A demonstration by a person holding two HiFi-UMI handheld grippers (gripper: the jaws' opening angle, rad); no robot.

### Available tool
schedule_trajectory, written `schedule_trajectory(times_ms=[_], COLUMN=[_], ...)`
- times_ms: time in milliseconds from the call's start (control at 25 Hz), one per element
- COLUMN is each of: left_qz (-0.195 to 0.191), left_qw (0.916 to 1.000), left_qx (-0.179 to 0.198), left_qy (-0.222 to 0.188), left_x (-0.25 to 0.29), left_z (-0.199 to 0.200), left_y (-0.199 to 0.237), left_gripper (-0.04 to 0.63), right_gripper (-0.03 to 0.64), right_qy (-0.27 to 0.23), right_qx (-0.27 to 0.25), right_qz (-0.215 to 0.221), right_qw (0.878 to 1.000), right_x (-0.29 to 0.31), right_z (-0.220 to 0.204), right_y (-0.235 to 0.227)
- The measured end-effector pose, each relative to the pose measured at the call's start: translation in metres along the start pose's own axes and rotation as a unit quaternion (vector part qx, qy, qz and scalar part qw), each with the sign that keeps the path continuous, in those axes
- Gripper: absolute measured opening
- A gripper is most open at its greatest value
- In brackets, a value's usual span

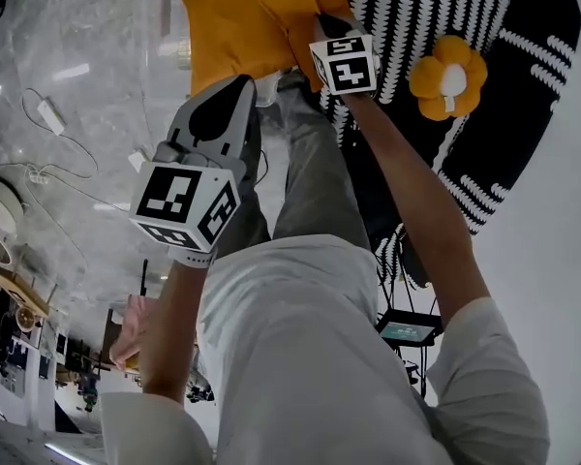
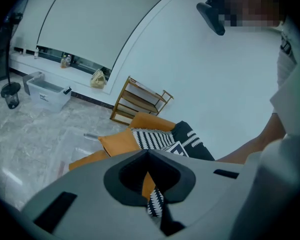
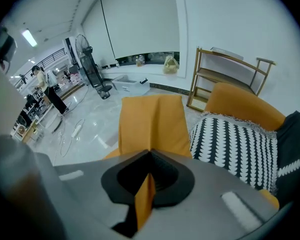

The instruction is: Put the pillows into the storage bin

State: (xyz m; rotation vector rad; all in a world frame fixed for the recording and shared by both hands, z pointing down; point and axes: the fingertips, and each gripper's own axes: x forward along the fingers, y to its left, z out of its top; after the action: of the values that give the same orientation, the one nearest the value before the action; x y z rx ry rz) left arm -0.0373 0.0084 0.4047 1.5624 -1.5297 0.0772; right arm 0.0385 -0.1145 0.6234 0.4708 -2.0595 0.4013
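Both grippers on the pillow [image 1: 247, 17] ahead of me: left gripper [image 2: 151, 181] at its near left edge, right gripper [image 3: 146, 181] at its right edge, fabric pinched between each pair of jaws. Other pillows [image 1: 416, 17] just beside it, on its right. Rack [image 3: 230, 79] against the wall [image 3: 215, 24] behind the pillows. Storage bin [image 2: 46, 94] on the floor [image 1: 77, 114] left of the rack, well apart from me.

I see a wooden rack [image 3: 229, 79] by the far wall, fan [image 3: 83, 45] & black chair [image 3: 97, 76] far left, white cable w/ adapter [image 1: 50, 116] on marble floor [image 1: 39, 46].
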Motion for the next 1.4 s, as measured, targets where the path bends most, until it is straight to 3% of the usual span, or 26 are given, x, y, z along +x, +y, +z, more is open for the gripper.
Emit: schedule_trajectory(times_ms=[280, 560, 1120, 1280, 1400], left_qz=[0.023, 0.055, 0.112, 0.125, 0.134], left_qw=[0.9987, 0.9947, 0.9811, 0.9769, 0.9736], left_qx=[-0.036, -0.063, -0.121, -0.135, -0.146], left_qy=[-0.028, -0.06, -0.101, -0.109, -0.114], left_x=[-0.035, -0.055, -0.13, -0.14, -0.147], left_z=[-0.003, -0.024, -0.055, -0.066, -0.071], left_y=[0.041, 0.054, 0.128, 0.144, 0.152], left_gripper=[0.008, 0.008, 0.008, 0.008, 0.008], right_gripper=[0.018, 0.018, 0.018, 0.021, 0.063], right_qy=[0.018, 0.025, 0.044, 0.075, 0.115], right_qx=[-0.043, -0.074, -0.102, -0.115, -0.144], right_qz=[0.039, 0.062, 0.103, 0.092, 0.079], right_qw=[0.998, 0.995, 0.988, 0.986, 0.98], right_x=[0.026, 0.043, 0.085, 0.103, 0.118], right_z=[0.017, 0.012, 0.022, 0.009, -0.006], right_y=[0.069, 0.102, 0.214, 0.229, 0.232])
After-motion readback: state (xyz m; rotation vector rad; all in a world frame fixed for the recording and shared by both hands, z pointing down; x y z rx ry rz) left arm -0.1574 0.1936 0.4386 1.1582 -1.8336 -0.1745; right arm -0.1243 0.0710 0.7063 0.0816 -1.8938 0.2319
